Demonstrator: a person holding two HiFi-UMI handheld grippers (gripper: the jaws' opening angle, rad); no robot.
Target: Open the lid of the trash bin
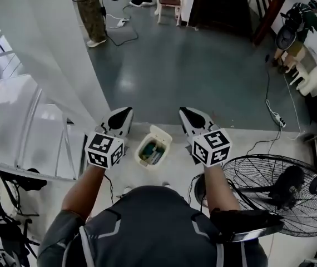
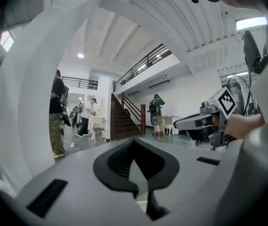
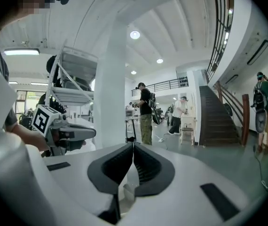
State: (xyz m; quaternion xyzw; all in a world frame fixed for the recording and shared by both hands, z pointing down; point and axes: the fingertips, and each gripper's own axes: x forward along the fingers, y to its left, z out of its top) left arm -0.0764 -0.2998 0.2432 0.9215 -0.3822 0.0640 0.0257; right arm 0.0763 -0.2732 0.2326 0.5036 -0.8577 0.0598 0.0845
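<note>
The grey floor (image 1: 203,65) carried little. A small cream trash bin (image 1: 162,135) stood on its paler strip, its inside showing, with a large wire-caged fan (image 1: 270,191) to the right. Farther off were a white power strip (image 1: 277,119) on its cable and a chair (image 1: 169,3).

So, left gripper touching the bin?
Apart. Head view shows bare floor between the left gripper and the bin; left gripper view shows shut jaws, nothing between them.

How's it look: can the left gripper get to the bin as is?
Probably yes. Nothing stands between the left gripper and the bin on the floor. The bin looks well below it, though, so the arm would have to drop.
</note>
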